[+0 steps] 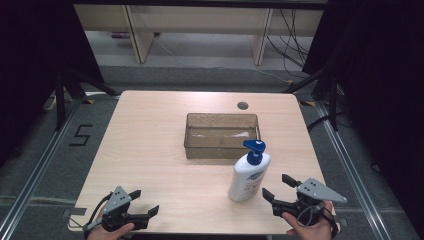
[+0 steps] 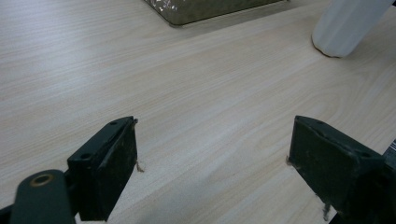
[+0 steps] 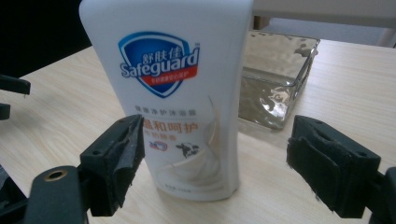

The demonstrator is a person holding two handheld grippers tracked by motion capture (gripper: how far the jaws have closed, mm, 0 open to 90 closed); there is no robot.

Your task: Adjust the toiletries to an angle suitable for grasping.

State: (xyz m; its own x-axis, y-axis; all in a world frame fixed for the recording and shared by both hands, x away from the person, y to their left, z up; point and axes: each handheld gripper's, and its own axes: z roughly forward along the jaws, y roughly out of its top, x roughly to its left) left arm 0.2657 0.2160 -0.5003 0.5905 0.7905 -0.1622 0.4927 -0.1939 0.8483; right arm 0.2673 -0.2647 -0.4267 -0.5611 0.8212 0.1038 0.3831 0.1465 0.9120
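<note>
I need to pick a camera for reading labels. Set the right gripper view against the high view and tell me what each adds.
Right gripper view alone: the Safeguard shield and printed text on the soap bottle, standing ahead of the open right gripper.

High view alone: the bottle's blue pump, the left gripper open over bare table, the floor beyond.

Both: bottle upright, clear tray behind it, apart.

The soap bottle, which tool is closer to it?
Right. The right tool sits just beside the soap bottle, jaws open toward it. The left tool waits far off at the table's near-left edge.
</note>
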